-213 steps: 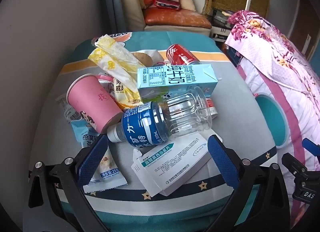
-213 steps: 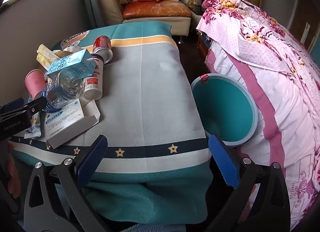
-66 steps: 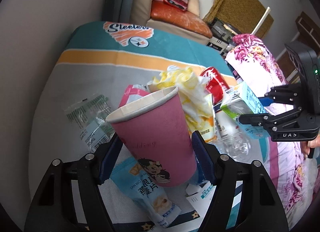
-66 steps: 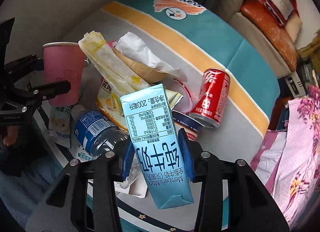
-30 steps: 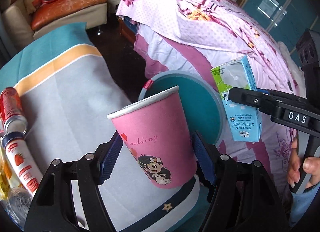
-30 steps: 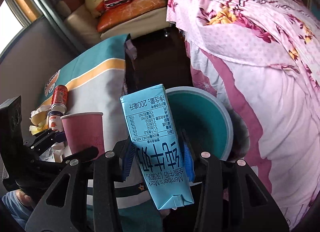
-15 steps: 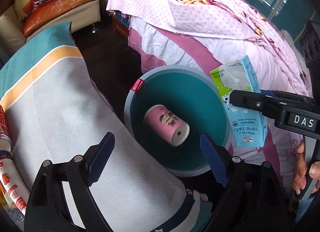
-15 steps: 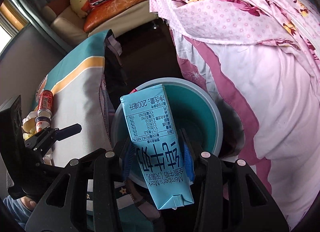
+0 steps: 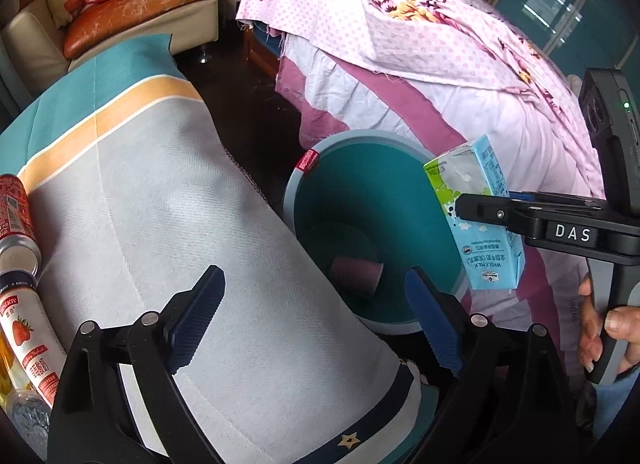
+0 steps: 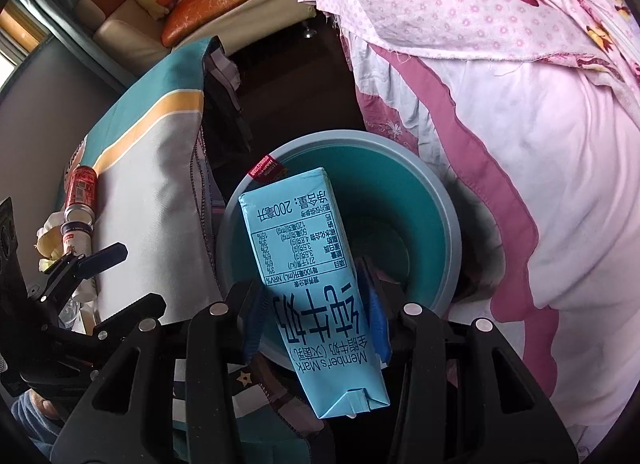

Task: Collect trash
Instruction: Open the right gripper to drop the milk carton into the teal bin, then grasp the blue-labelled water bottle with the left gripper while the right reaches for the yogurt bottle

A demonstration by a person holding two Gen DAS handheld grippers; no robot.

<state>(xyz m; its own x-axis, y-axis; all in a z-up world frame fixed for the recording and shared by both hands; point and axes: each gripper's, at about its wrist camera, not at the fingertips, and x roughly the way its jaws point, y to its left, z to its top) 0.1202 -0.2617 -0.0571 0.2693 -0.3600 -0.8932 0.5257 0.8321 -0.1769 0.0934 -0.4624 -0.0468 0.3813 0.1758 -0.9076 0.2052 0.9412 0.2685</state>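
The pink cup (image 9: 356, 274) lies at the bottom of the teal bin (image 9: 372, 184), ahead of the left gripper (image 9: 316, 320); the bin wall hides its lower side, and shadow obscures its print. In the right wrist view, the milk carton (image 10: 308, 264) clamped in the right gripper (image 10: 316, 320) covers most of the bin interior, so the cup cannot be made out there. To the left of the left gripper, the picture edge cuts off the red can (image 9: 16, 220), the strawberry bottle (image 9: 30, 348) and the clear bottle (image 9: 26, 420). The small print on the carton's label is too fine to read. Only fingers (image 9: 600, 328) of the person's right hand show; the rest is cut off.
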